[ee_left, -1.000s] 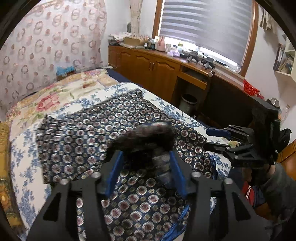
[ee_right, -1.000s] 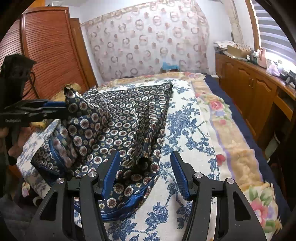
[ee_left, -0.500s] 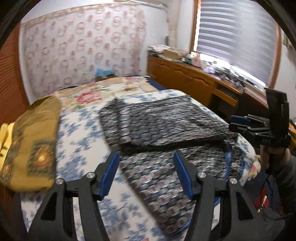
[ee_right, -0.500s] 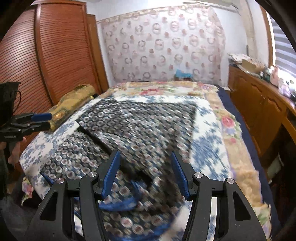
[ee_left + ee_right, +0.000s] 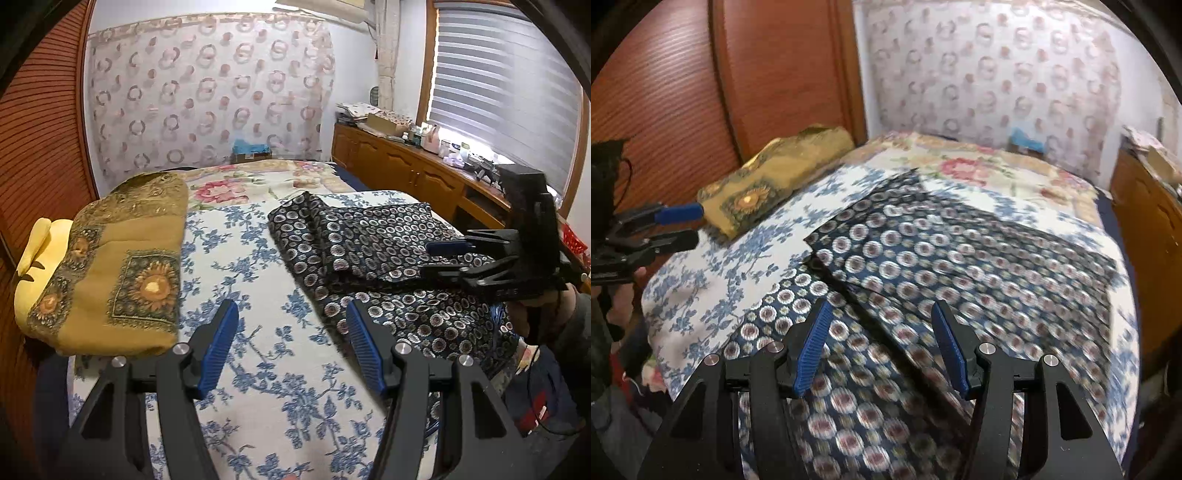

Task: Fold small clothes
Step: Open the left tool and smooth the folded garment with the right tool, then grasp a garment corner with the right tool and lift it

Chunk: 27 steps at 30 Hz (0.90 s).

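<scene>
A dark navy cloth with pale round motifs (image 5: 373, 254) (image 5: 923, 266) lies on the bed, its far half folded over onto the near half. My left gripper (image 5: 291, 314) hovers open over the bare floral bedspread (image 5: 243, 280), just left of the cloth's edge, nothing between its blue pads. My right gripper (image 5: 879, 314) hangs open above the cloth's near layer, also holding nothing. In the left wrist view the right gripper (image 5: 447, 258) shows side-on over the cloth's right part. In the right wrist view the left gripper (image 5: 681, 225) shows at the far left.
A folded mustard-yellow patterned cloth (image 5: 122, 266) (image 5: 768, 184) lies on the bed's left side, over a yellow item (image 5: 33, 258). A wooden wardrobe (image 5: 683, 92) stands on the left, a wooden cabinet (image 5: 406, 177) under the window on the right. A patterned curtain (image 5: 207, 96) hangs behind the bed.
Both grippers let go of the navy cloth, which now lies folded on the bed. My left gripper swung left off the cloth; my right gripper drew back over its near part.
</scene>
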{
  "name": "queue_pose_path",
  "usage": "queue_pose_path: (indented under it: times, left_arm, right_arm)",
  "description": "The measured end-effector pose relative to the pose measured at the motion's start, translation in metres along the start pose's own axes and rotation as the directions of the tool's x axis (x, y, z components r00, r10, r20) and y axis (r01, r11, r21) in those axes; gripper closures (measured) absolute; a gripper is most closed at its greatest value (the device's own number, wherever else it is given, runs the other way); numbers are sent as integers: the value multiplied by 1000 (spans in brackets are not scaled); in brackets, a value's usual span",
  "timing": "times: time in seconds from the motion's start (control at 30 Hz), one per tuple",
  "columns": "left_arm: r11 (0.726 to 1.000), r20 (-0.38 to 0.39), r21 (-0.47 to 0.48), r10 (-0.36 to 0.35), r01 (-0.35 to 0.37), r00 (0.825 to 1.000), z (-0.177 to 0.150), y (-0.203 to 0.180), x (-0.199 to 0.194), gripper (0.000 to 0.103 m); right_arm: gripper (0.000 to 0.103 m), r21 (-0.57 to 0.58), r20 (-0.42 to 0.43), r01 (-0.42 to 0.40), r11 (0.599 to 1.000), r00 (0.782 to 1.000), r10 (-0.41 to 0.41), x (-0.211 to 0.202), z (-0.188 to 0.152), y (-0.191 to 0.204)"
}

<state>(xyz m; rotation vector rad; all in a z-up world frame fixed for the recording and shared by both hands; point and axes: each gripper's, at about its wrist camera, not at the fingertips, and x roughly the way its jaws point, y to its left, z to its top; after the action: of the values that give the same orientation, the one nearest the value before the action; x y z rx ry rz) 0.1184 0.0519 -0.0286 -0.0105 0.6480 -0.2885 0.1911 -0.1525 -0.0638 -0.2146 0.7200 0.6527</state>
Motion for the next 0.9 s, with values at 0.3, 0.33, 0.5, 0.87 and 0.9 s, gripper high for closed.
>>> queue_pose_path:
  times: [0.3, 0.33, 0.5, 0.87, 0.9]
  left_arm:
    - [999, -21, 18, 40, -39, 999, -4, 8, 12, 43]
    - [999, -23, 21, 40, -39, 999, -4, 7, 14, 43]
    - [1000, -36, 25, 16, -15, 999, -3, 4, 24, 43]
    - [999, -65, 29, -29, 31, 997, 10, 0, 50, 43]
    - [999, -68, 28, -33, 35, 997, 11, 0, 53, 43]
  right_arm:
    - [45, -125, -137, 6, 992, 990, -24, 66, 19, 21]
    - [45, -139, -148, 11, 990, 989, -31, 72, 21, 22]
    - [45, -154, -173, 8, 988, 984, -35, 89, 24, 19]
    - [93, -113, -168, -34, 993, 986, 15, 86, 35, -7]
    - [93, -96, -157, -42, 994, 987, 27, 82, 37, -11]
